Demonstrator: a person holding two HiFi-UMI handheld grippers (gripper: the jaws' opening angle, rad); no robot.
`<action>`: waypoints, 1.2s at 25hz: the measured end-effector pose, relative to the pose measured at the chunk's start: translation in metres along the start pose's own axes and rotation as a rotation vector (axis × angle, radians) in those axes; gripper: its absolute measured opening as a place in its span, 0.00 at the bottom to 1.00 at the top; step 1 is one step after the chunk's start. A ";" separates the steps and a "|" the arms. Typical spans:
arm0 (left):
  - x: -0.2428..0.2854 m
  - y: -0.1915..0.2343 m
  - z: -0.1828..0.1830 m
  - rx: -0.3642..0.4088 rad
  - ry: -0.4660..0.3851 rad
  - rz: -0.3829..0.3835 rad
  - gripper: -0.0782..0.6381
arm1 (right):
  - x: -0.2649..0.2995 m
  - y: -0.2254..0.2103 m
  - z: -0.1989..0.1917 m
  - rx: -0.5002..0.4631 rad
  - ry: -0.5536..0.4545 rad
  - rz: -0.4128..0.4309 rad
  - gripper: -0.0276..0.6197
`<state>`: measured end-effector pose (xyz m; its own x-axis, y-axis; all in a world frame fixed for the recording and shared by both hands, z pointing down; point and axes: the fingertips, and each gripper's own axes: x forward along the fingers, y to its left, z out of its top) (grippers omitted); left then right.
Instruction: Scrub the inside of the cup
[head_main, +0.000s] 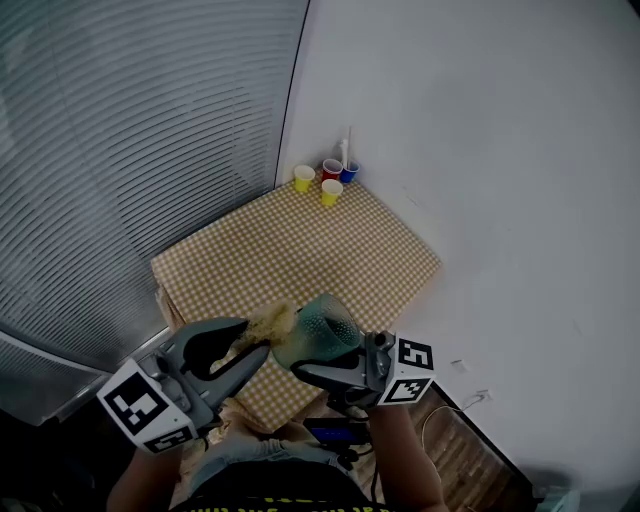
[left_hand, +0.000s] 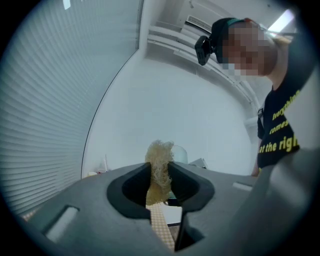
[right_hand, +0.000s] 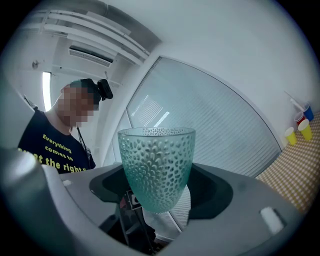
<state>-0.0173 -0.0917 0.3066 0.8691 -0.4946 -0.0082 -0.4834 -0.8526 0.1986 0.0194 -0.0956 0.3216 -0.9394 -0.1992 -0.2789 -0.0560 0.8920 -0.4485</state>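
While we hold both tools above the near edge of the table (head_main: 220, 262), the left gripper (head_main: 257, 337) is clamped on a tuft of pale, fibrous scrubber (head_main: 273, 321), its jaws close together with the fibres pinched between them and sticking out past the tips. In the left gripper view the scrubber (left_hand: 159, 162) stands upright between the pads of the left gripper (left_hand: 160, 181), and the cup (left_hand: 180, 154) shows just behind it. Our right gripper (head_main: 318, 362) stands wide and grips the cup (head_main: 324, 327), a green dimpled glass, by its lower part, with the rim pointing away along the jaws in the right gripper view (right_hand: 156, 167). From the head view the scrubber sits at the cup's mouth; we cannot tell whether it reaches inside. Four small cups (head_main: 331, 191), yellow, red and blue, stand at the far corner of the checked table.
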 end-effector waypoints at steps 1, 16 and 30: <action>0.000 0.004 0.000 0.009 0.007 0.006 0.26 | 0.000 0.001 0.001 -0.002 -0.001 0.006 0.60; -0.001 -0.015 -0.003 -0.024 0.002 -0.055 0.26 | -0.003 -0.011 0.012 -0.028 -0.026 -0.043 0.60; -0.006 0.016 -0.007 -0.034 -0.007 0.010 0.26 | 0.007 0.001 0.017 -0.035 -0.041 -0.002 0.60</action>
<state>-0.0300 -0.1013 0.3165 0.8633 -0.5046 -0.0126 -0.4884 -0.8413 0.2315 0.0184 -0.1030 0.3050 -0.9246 -0.2173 -0.3129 -0.0707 0.9050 -0.4196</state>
